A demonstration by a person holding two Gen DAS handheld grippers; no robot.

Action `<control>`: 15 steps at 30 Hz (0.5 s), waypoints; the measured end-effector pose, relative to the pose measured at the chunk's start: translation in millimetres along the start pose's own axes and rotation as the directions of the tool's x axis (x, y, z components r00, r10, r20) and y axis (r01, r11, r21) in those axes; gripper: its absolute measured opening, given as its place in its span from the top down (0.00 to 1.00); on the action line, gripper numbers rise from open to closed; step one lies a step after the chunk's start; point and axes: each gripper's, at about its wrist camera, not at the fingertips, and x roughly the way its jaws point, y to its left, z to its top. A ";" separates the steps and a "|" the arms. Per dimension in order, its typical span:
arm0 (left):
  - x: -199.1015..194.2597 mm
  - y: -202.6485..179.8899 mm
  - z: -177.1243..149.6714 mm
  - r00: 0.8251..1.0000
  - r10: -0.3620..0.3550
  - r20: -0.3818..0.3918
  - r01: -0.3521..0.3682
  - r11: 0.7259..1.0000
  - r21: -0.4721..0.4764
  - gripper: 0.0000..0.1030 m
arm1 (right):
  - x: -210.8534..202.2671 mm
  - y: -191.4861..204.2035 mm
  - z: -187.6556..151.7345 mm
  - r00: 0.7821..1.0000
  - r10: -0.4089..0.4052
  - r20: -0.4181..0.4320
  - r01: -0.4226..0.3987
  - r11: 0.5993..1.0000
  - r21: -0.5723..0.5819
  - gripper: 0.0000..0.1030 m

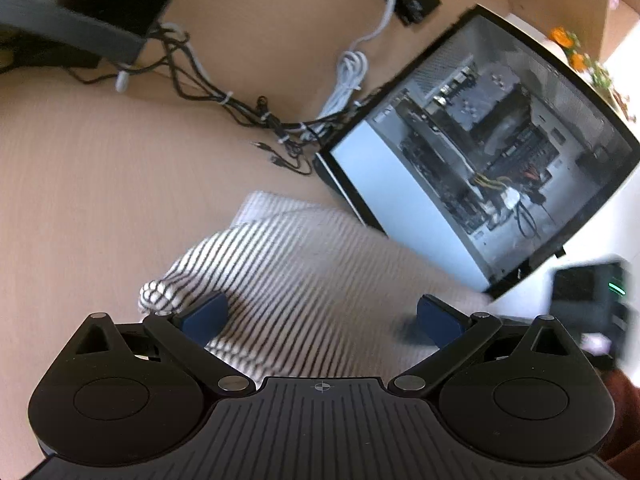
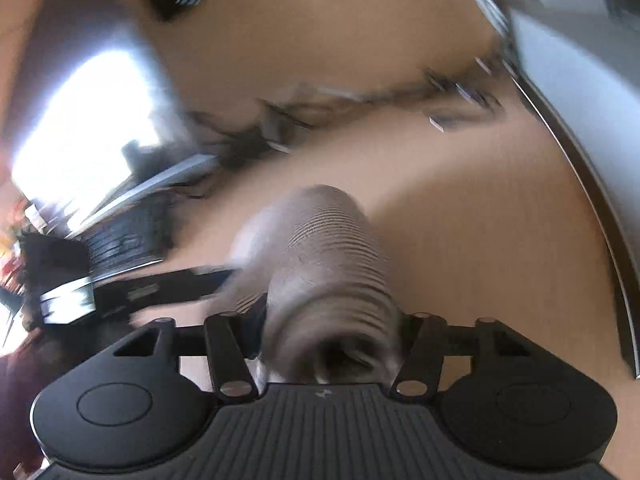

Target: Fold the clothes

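Striped garment on wooden worktop; two claws, one gripping.

Left claw (image 1: pixel 320 316): spread wide, empty, poised above the black-and-white striped garment (image 1: pixel 304 280), which lies on the worktop (image 1: pixel 80 184) beside a glass-sided computer case (image 1: pixel 492 148); bundled cables (image 1: pixel 256 108) behind. Right claw (image 2: pixel 328 328): closed on a bunched fold of the striped garment (image 2: pixel 336 264), lifted off the worktop; view heavily blurred.

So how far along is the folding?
Early. Nothing looks neatly folded: the striped garment lies rumpled on the desk. In hand: the right gripper is shut on a bunched part of it, while the left gripper is open above the cloth. Flattening and all folds appear left.
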 end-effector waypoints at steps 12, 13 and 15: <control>1.9 -8.6 0.8 0.998 0.047 -0.029 -0.044 0.995 0.085 0.00 | 8.5 27.7 -40.9 0.996 -0.084 -0.038 0.078 0.988 -0.135 0.24; 2.2 -8.3 0.4 0.999 0.046 -0.026 -0.044 0.996 0.083 0.00 | 7.5 28.3 -38.3 0.996 -0.088 -0.030 0.083 0.987 -0.139 0.12; 2.8 -7.3 -0.3 0.999 0.044 -0.019 -0.043 0.996 0.076 0.00 | 5.7 29.5 -33.2 0.995 -0.097 -0.013 0.094 0.984 -0.149 0.00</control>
